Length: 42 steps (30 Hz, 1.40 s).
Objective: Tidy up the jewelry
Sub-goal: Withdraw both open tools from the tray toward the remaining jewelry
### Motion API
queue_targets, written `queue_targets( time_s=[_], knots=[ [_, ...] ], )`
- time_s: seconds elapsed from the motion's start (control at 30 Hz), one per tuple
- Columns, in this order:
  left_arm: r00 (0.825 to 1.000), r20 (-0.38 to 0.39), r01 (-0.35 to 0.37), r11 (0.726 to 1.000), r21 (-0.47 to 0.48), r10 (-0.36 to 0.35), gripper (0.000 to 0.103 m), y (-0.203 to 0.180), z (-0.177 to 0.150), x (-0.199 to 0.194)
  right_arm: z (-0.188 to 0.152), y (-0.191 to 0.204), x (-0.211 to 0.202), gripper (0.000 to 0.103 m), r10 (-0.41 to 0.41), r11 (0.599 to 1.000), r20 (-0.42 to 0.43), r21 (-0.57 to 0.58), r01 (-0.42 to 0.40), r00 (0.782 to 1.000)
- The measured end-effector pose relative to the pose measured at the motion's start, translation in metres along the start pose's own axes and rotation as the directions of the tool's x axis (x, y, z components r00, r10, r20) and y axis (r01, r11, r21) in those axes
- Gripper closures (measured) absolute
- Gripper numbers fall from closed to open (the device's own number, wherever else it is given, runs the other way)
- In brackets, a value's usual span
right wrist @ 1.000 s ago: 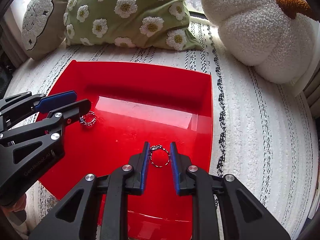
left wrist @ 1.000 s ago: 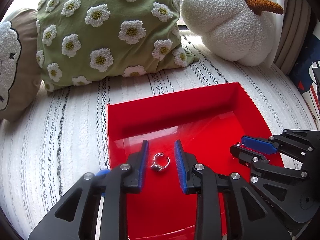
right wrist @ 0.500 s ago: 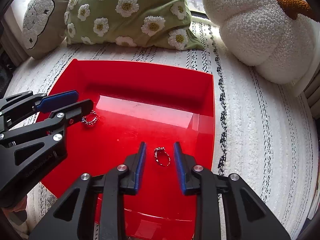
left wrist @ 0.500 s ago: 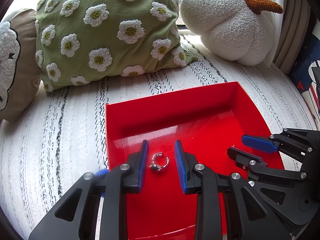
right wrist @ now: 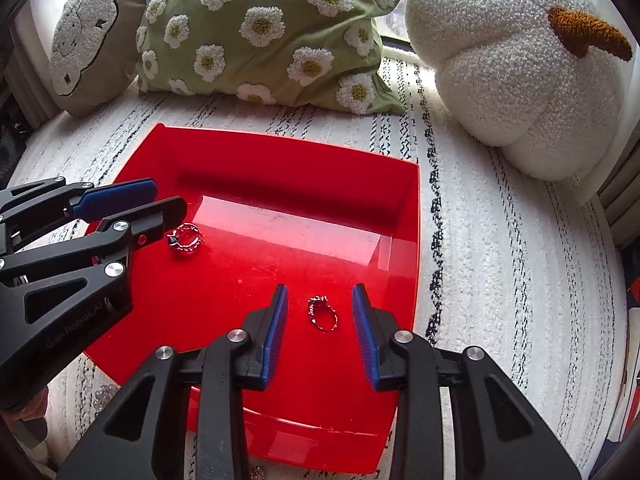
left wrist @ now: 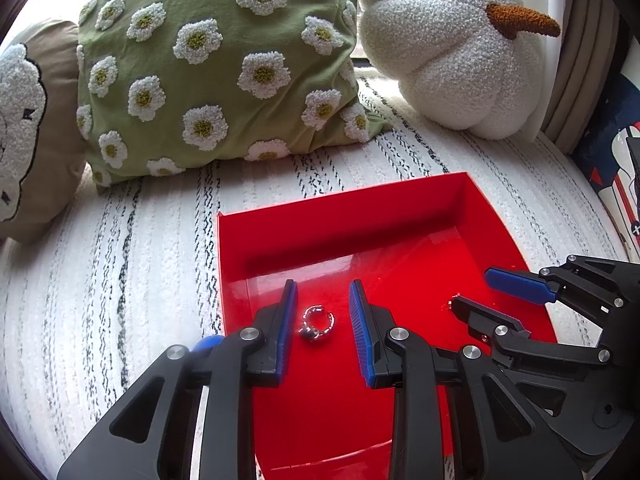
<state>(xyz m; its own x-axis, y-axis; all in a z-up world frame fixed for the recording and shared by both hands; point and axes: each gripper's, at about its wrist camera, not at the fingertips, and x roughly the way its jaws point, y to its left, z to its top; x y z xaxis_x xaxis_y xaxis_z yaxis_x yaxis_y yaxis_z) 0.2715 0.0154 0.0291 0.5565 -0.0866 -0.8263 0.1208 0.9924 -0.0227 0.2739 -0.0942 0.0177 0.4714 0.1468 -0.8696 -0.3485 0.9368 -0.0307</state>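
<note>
A red tray (left wrist: 400, 208) (right wrist: 408, 216) lies on a white striped cover. One silver ring (left wrist: 317, 323) (right wrist: 186, 239) rests on its floor, between the tips of my left gripper (left wrist: 322, 294) (right wrist: 148, 200), which stands open without touching it. A second silver ring (right wrist: 322, 314) lies loose on the tray floor between the tips of my right gripper (right wrist: 318, 300) (left wrist: 480, 290). The right jaws are opening and their pads are clear of that ring.
A green daisy cushion (left wrist: 216, 68) (right wrist: 264, 28), a beige sheep cushion (left wrist: 24, 128) (right wrist: 86, 36) and a white plush pumpkin (left wrist: 452, 48) (right wrist: 516, 72) line the back. More small jewelry (right wrist: 102, 392) lies on the cover left of the tray's near edge.
My right gripper has let go of its ring, which dropped onto the tray floor; the jaws have spread apart. The left gripper and its ring have stayed put.
</note>
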Motion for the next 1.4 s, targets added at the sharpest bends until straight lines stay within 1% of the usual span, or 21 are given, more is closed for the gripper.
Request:
queue_targets(
  time_s=[0.1, 0.13, 0.2, 0.27, 0.33, 0.4, 0.47, 0.5, 0.53, 0.57, 0.6, 0.63, 0.67, 0.8, 0.87, 0.97, 1.03, 1.17, 1.27, 1.33, 1.4],
  knots=[
    [0.999, 0.034, 0.011, 1.000, -0.002, -0.011, 0.076, -0.002, 0.000, -0.023, -0.004, 0.000, -0.021, 0.070, -0.005, 1.000, 0.041, -0.010, 0.005, 0.999],
    [0.999, 0.048, 0.010, 1.000, -0.001, -0.010, 0.072, -0.002, 0.000, -0.032, -0.007, -0.001, -0.029, 0.070, -0.008, 1.000, 0.056, -0.011, 0.009, 0.998],
    [0.997, 0.076, 0.004, 1.000, 0.003, -0.004, 0.067, -0.004, -0.002, -0.049, -0.013, -0.003, -0.045, 0.069, -0.007, 1.000, 0.081, -0.007, 0.007, 0.997],
    [0.995, 0.098, 0.000, 1.000, 0.004, 0.000, 0.065, -0.006, -0.005, -0.066, -0.020, -0.006, -0.060, 0.062, -0.003, 1.000, 0.109, 0.002, 0.003, 0.994],
    [0.993, 0.117, 0.000, 1.000, 0.006, 0.000, 0.061, -0.007, -0.012, -0.082, -0.031, -0.006, -0.075, 0.057, -0.010, 1.000, 0.139, 0.001, 0.010, 0.990],
    [0.991, 0.134, -0.001, 1.000, 0.003, 0.001, 0.057, -0.009, -0.022, -0.097, -0.043, -0.009, -0.089, 0.052, -0.011, 1.000, 0.165, 0.007, 0.010, 0.986],
    [0.989, 0.149, -0.001, 1.000, -0.003, 0.002, 0.052, -0.010, -0.034, -0.111, -0.059, -0.012, -0.100, 0.045, 0.000, 1.000, 0.184, 0.018, -0.004, 0.983],
    [0.987, 0.158, -0.003, 1.000, -0.007, 0.004, 0.047, -0.011, -0.041, -0.117, -0.066, -0.013, -0.105, 0.043, 0.002, 1.000, 0.193, 0.023, -0.007, 0.981],
    [0.986, 0.166, -0.004, 1.000, -0.006, 0.005, 0.039, -0.012, -0.048, -0.123, -0.075, -0.013, -0.109, 0.040, 0.004, 1.000, 0.202, 0.027, -0.010, 0.979],
    [0.985, 0.175, -0.003, 1.000, -0.004, 0.004, 0.033, -0.015, -0.056, -0.129, -0.082, -0.014, -0.112, 0.034, 0.007, 0.999, 0.211, 0.030, -0.013, 0.977],
    [0.983, 0.183, -0.003, 1.000, 0.001, 0.003, 0.026, -0.018, -0.064, -0.134, -0.090, -0.015, -0.115, 0.031, 0.010, 0.999, 0.221, 0.036, -0.018, 0.975],
    [0.982, 0.188, -0.006, 1.000, 0.007, 0.004, 0.020, -0.020, -0.071, -0.138, -0.098, -0.017, -0.118, 0.024, 0.013, 0.999, 0.229, 0.042, -0.023, 0.973],
    [0.981, 0.193, -0.010, 1.000, 0.013, 0.007, 0.018, -0.022, -0.080, -0.142, -0.105, -0.017, -0.119, 0.020, 0.016, 0.999, 0.234, 0.046, -0.028, 0.972],
    [0.982, 0.187, -0.013, 1.000, 0.006, 0.011, 0.016, -0.025, -0.110, -0.145, -0.133, -0.021, -0.122, 0.014, 0.029, 0.996, 0.239, 0.072, -0.047, 0.971],
    [0.985, 0.174, 0.001, 1.000, -0.003, -0.001, 0.016, -0.024, -0.124, -0.141, -0.144, -0.022, -0.121, 0.014, 0.037, 0.994, 0.235, 0.090, -0.059, 0.971],
    [0.986, 0.164, 0.016, 1.000, -0.018, -0.012, 0.016, -0.022, -0.142, -0.130, -0.158, -0.022, -0.119, 0.014, 0.023, 0.993, 0.239, 0.106, -0.050, 0.971],
    [0.988, 0.156, 0.012, 0.999, -0.034, -0.006, 0.016, -0.020, -0.154, -0.123, -0.168, -0.021, -0.116, 0.014, 0.004, 0.993, 0.237, 0.113, -0.032, 0.971],
    [0.991, 0.133, 0.003, 0.997, -0.072, 0.007, 0.016, -0.010, -0.177, -0.110, -0.188, -0.019, -0.105, 0.014, 0.011, 0.992, 0.215, 0.124, -0.039, 0.976],
    [0.995, 0.102, 0.015, 0.994, -0.104, -0.004, 0.016, 0.000, -0.188, -0.100, -0.195, -0.018, -0.097, 0.014, 0.008, 0.992, 0.190, 0.123, -0.032, 0.982],
    [0.996, 0.091, 0.013, 0.994, -0.113, -0.003, 0.016, 0.002, -0.189, -0.096, -0.195, -0.017, -0.099, 0.014, 0.008, 0.992, 0.198, 0.124, -0.033, 0.980],
    [0.995, 0.098, 0.010, 0.995, -0.101, 0.000, 0.016, 0.000, -0.189, -0.095, -0.197, -0.016, -0.100, 0.014, 0.013, 0.992, 0.205, 0.118, -0.038, 0.979]
  ],
)
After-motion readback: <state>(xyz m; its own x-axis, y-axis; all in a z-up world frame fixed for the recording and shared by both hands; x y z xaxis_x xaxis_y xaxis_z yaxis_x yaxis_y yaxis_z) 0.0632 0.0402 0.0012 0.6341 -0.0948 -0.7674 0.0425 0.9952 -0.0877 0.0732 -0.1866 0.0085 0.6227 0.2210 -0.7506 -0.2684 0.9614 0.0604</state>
